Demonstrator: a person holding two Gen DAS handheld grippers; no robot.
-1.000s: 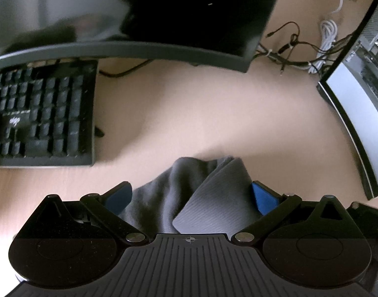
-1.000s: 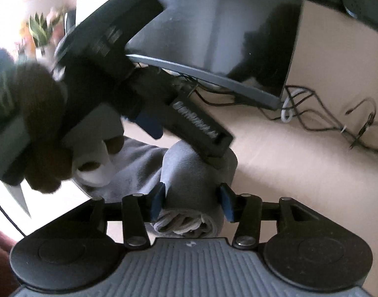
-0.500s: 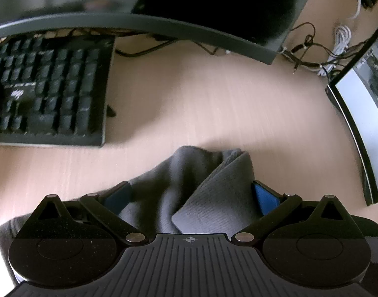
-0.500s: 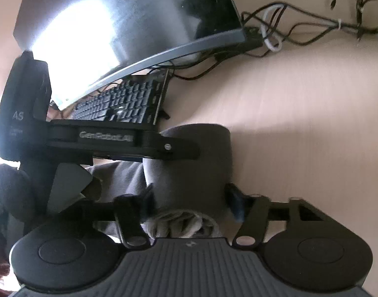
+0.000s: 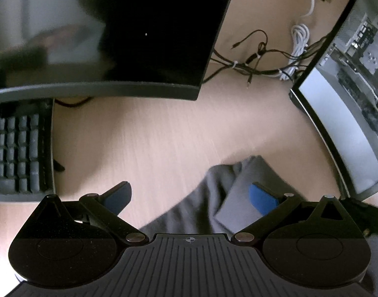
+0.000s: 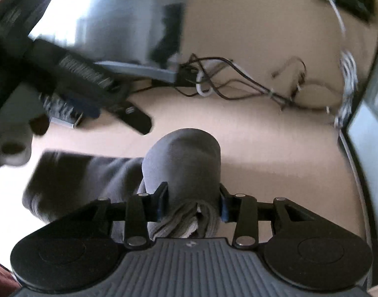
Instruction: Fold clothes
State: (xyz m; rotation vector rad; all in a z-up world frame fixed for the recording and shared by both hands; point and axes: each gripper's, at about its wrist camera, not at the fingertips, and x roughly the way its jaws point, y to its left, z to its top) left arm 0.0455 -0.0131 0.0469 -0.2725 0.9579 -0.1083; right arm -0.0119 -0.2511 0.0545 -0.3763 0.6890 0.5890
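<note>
A curved dark monitor [image 5: 114,37] is standing at the far side of the wooden desk [image 5: 164,136]. A black keyboard [image 5: 18,148] is lying below the monitor's left end. A tangle of black and white cables [image 5: 268,64] is trailing right of the monitor. Beyond the cables, a second, lit screen [image 5: 342,104] is showing.

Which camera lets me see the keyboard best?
The left wrist view. The black keyboard sits at its left edge with rows of keys showing under the dark monitor. In the right wrist view only a blurred corner of it shows behind the left gripper.
</note>
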